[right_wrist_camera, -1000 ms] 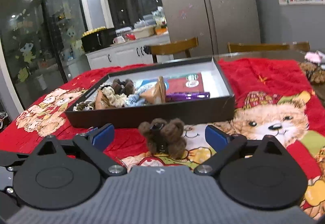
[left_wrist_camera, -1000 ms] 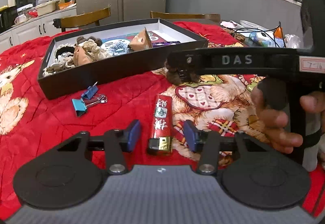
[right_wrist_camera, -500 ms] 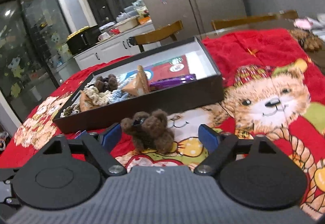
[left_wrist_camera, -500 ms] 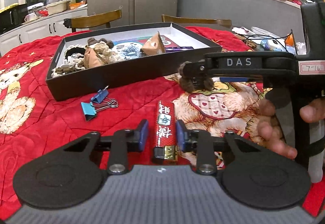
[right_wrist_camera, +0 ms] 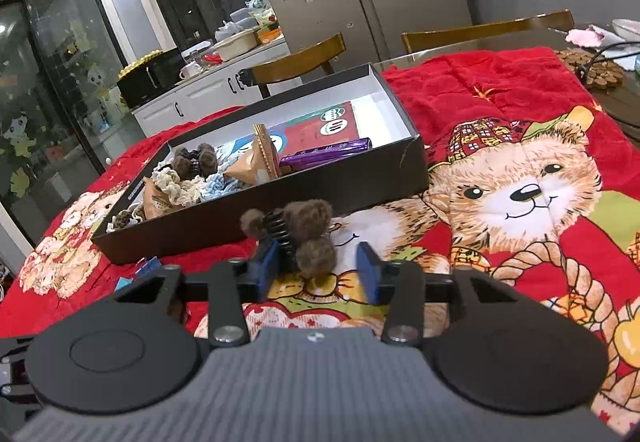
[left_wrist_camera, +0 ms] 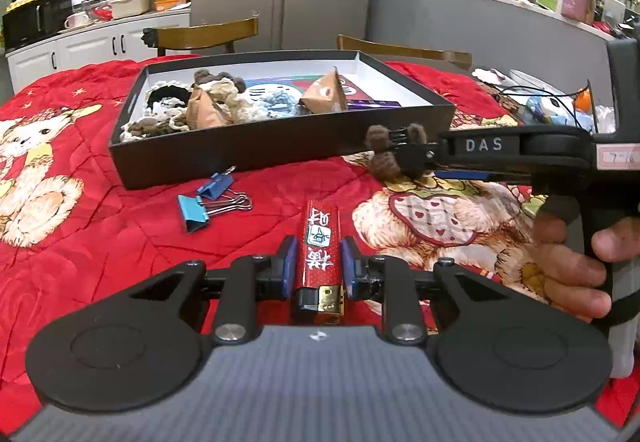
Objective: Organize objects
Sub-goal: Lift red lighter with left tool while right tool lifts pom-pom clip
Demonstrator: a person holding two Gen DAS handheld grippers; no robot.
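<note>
I have the lighter (left_wrist_camera: 321, 242) between my left gripper (left_wrist_camera: 318, 268) pads; they are closing and already sit against its two long sides near the metal cap end, clamped on it. It lies on the red blanket (left_wrist_camera: 100, 242), in front of the box (left_wrist_camera: 280, 145). I judge it light, rigid and slick-sided, so a squeeze across the flat sides close to the heavier cap should hold without twisting.

My right gripper (right_wrist_camera: 318, 272) is closing on the furry claw clip (right_wrist_camera: 296, 234), which sits just in front of the box wall. The left pad touches the clip's black teeth; the right pad stands clear of the brown fuzz, so I don't call it gripped yet. The clip looks light, with soft pom-poms over a stiff plastic core. I'd bite on the core, since fuzz alone would slip.

Two blue binder clips (left_wrist_camera: 208, 197) lie near the lighter, loose on the blanket. The box already holds scrunchies, paper packets and a purple bar.
</note>
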